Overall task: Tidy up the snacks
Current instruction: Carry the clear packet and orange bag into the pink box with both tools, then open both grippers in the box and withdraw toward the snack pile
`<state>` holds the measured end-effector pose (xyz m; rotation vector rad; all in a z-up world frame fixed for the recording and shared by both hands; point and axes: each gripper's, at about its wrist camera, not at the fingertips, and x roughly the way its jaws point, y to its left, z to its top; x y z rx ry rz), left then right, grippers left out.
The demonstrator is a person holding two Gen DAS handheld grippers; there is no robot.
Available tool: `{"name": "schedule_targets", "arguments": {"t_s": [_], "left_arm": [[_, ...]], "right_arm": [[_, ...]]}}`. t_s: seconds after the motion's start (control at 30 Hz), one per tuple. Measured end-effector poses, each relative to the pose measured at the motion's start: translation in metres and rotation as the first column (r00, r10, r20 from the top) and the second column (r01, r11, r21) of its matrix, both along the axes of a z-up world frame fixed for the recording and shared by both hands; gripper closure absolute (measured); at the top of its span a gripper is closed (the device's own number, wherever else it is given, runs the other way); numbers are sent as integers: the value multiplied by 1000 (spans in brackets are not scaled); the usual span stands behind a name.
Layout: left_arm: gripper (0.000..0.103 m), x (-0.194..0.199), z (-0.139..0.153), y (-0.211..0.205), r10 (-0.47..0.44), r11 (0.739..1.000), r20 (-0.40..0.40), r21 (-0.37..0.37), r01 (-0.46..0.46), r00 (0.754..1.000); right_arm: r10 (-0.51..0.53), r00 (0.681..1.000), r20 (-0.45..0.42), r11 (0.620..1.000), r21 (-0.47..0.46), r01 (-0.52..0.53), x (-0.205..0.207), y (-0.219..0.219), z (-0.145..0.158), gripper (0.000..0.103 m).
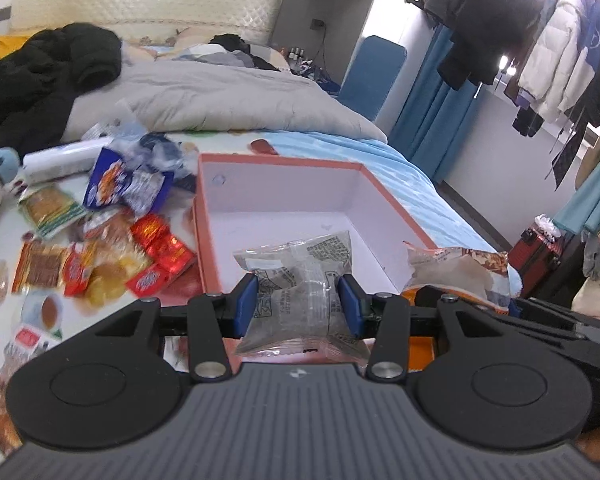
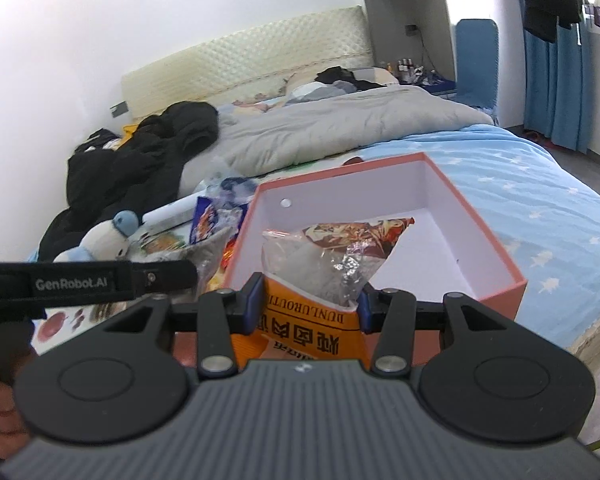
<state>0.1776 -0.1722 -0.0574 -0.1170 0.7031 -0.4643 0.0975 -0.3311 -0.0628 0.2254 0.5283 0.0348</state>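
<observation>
Left wrist: left gripper (image 1: 300,304) pinching clear packet (image 1: 300,280); right gripper (image 2: 306,304) pinching orange packet (image 2: 332,276) over box (image 2: 496,236).

Open pink box (image 1: 278,162) with bare white inside on the bed, grey clear-wrapped snack (image 1: 300,280) and orange snack bag (image 2: 332,280) held over its near edge, loose snack pile (image 1: 112,240) left of it

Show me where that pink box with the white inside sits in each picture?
Left wrist view: the pink box fills the centre, just past the left gripper.
Right wrist view: the same box lies centre-right, beyond the right gripper.
Shared landmark: the grey duvet behind it.
</observation>
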Motion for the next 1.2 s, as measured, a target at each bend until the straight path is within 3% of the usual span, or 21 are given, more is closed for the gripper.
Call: {"name": "schedule_targets", "arguments": {"t_s": [0.13, 0.23, 0.4, 0.53, 0.83, 0.93, 1.0, 1.2], "left_arm": [[53, 32, -5, -20, -20, 1000, -12, 3, 20, 1000], [53, 63, -21, -32, -30, 999, -70, -39, 27, 997], [53, 97, -44, -50, -18, 1000, -120, -1, 18, 993], [52, 115, -57, -62, -32, 998, -146, 48, 39, 989], [52, 123, -70, -69, -41, 994, -178, 93, 58, 983], [38, 124, -68, -66, -37, 994, -178, 99, 56, 983], [31, 122, -64, -62, -31, 995, -165, 84, 45, 986], [31, 108, -50, -50, -32, 997, -114, 68, 40, 993]], "right_arm": [[-8, 1000, -5, 1000, -13, 8, 25, -18, -5, 55], [-10, 1000, -12, 999, -43, 10, 45, -28, -15, 55], [-46, 996, -72, 997, -64, 41, 77, -44, -42, 55], [-73, 992, -104, 997, -29, 71, 91, -59, -52, 55], [-96, 984, -149, 995, -6, 96, 103, -70, -66, 54], [-93, 983, -161, 995, 8, 95, 104, -72, -68, 53], [-98, 982, -160, 995, 16, 102, 104, -74, -68, 35], [-85, 987, -133, 996, 21, 88, 92, -72, -64, 33]]}}
